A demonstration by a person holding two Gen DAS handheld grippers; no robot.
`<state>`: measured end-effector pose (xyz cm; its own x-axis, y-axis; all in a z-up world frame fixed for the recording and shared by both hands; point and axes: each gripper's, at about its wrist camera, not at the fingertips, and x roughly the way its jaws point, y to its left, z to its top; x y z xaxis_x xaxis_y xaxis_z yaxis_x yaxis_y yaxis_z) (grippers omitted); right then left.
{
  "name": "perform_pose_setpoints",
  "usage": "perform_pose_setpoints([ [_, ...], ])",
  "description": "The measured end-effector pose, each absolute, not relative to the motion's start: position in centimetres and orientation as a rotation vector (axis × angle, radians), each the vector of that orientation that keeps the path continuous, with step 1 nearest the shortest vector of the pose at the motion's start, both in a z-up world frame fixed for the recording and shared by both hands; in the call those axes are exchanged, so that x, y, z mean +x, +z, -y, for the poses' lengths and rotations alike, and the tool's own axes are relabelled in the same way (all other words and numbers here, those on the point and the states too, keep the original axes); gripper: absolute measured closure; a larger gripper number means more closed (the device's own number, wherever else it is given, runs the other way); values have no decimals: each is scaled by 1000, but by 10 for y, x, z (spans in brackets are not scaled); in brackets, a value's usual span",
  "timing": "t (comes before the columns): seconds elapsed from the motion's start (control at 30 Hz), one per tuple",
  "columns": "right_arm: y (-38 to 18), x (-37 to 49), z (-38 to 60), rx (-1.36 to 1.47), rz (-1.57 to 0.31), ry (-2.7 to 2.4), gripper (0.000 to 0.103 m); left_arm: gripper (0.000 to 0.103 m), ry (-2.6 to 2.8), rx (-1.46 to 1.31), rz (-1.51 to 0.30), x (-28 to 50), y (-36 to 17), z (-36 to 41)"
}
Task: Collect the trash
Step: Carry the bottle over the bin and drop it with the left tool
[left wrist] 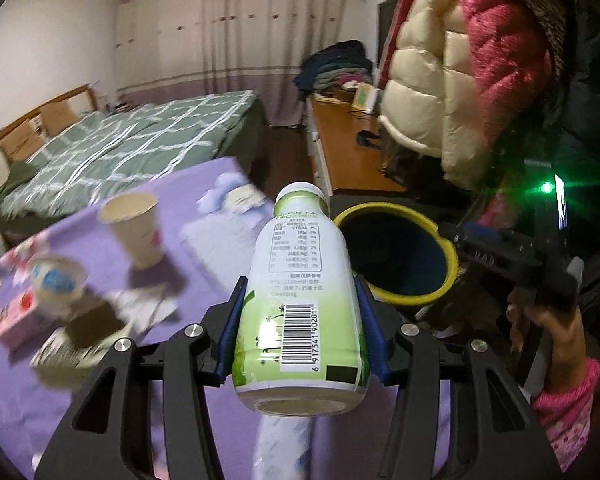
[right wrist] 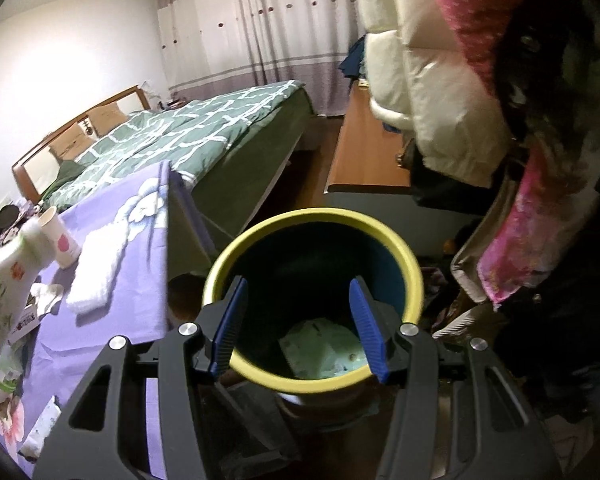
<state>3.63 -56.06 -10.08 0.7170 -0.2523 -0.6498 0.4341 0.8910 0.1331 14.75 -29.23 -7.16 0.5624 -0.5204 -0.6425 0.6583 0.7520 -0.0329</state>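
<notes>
- The bed [left wrist: 140, 132], under a green checked cover, is seen at the back of the room.
- The bench [left wrist: 204, 248] is covered by a purple cloth.
- The bin [right wrist: 314, 220], yellow-rimmed and dark inside, is placed just beside the bench edge; a pale green wrapper [right wrist: 324, 346] is seen lying at its bottom.
- The right tool [right wrist: 302, 322] is held above the bin mouth, its blue pads apart with nothing between them.
- The left tool [left wrist: 300, 320] is clamped on the bottle [left wrist: 300, 288].
- The bottle, white and green with a barcode, is held above the bench, its cap pointed towards the bin.
- A paper cup [left wrist: 134, 228] is stood upright on the bench.
- A pink carton [left wrist: 14, 316] is laid near the bench's left edge.
</notes>
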Motion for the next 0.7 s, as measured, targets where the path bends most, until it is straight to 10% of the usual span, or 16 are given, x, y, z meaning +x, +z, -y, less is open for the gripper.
perform_pose_setpoints([
  [0.7, -126, 2, 616, 319, -703, -497, 52, 52, -789, 319, -841, 186, -140, 493],
])
